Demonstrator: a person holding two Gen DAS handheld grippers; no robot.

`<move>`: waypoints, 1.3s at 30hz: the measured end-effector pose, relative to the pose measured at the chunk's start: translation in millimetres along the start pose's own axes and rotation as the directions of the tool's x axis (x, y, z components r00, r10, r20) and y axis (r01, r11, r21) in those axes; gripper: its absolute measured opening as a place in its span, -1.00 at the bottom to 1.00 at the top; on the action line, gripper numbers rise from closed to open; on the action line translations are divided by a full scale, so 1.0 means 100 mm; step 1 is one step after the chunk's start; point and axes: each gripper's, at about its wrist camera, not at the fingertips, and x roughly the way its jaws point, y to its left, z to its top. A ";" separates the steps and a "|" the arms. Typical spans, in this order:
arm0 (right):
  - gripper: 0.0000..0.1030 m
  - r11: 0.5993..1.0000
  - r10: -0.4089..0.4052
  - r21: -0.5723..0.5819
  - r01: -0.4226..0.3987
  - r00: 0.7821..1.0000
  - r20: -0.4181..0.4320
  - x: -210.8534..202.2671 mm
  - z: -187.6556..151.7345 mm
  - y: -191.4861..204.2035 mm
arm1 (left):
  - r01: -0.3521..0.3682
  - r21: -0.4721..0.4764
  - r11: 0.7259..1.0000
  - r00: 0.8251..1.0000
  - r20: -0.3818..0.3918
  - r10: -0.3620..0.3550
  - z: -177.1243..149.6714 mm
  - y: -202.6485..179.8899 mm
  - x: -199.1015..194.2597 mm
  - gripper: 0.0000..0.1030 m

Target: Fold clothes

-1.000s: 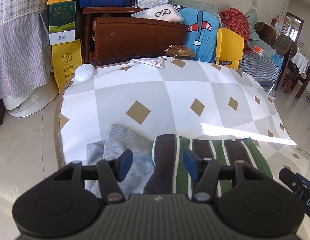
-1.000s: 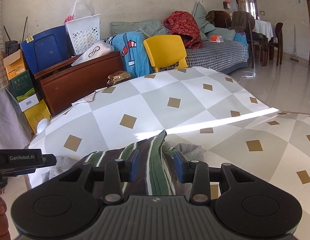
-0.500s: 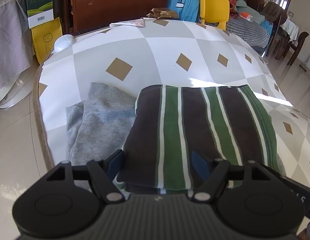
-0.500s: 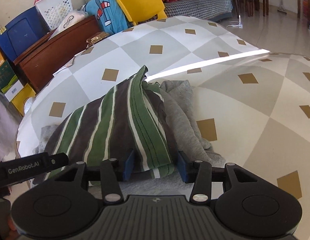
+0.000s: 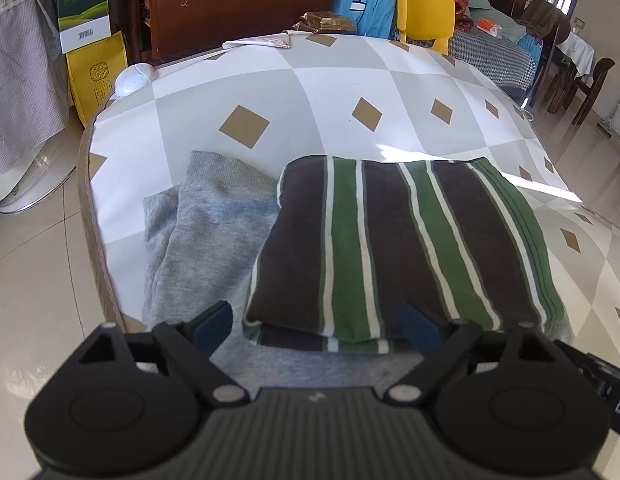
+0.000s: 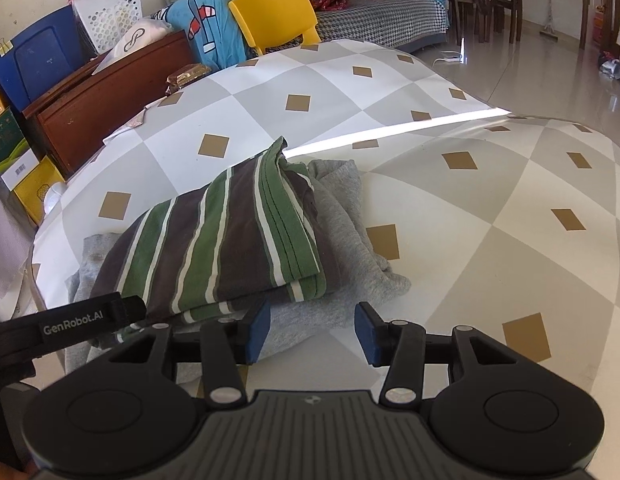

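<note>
A folded brown-and-green striped garment [image 5: 389, 240] [image 6: 230, 248] lies flat on top of a grey garment [image 5: 214, 224] [image 6: 349, 232], near the front edge of the table with its diamond-patterned cloth [image 5: 310, 96] [image 6: 489, 200]. My left gripper [image 5: 315, 326] is opening wide at the striped garment's near edge. That edge lies between its blue pads [image 5: 214, 320], and neither pad presses on it. My right gripper [image 6: 313, 332] is also opening, just in front of the pile's right corner, with grey fabric beside its left pad [image 6: 258, 330] and nothing gripped.
A white round object [image 5: 134, 78], a paper [image 5: 258, 42] and a brown packet [image 5: 325, 22] sit at the table's far edge. Behind stand a wooden cabinet [image 5: 230, 12] and a yellow chair [image 6: 274, 16]. The table's left edge [image 5: 98, 248] drops to tiled floor.
Both grippers came down with the striped garment, laid it on the grey one and let it go. Their jaws have widened, the left far more, and both have drawn back slightly.
</note>
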 end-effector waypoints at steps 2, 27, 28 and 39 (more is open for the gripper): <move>-0.12 1.000 -0.003 -0.006 0.003 1.000 0.000 -0.09 -0.06 0.00 | 0.004 0.023 1.000 1.000 0.024 -0.004 -0.04 -0.03 -0.10 0.85; -0.05 0.994 -0.105 -0.028 0.105 0.994 0.003 -0.76 -0.52 -0.11 | 0.059 0.122 0.991 0.998 0.013 -0.061 -0.62 -0.20 -0.62 0.99; -0.05 0.994 -0.104 -0.033 0.104 0.995 0.005 -0.77 -0.53 -0.10 | 0.061 0.120 0.991 0.998 0.008 -0.062 -0.63 -0.20 -0.62 0.99; -0.05 0.990 -0.122 -0.064 0.123 0.992 0.014 -0.83 -0.56 -0.03 | 0.053 0.118 0.992 0.999 0.001 -0.053 -0.70 -0.20 -0.67 0.99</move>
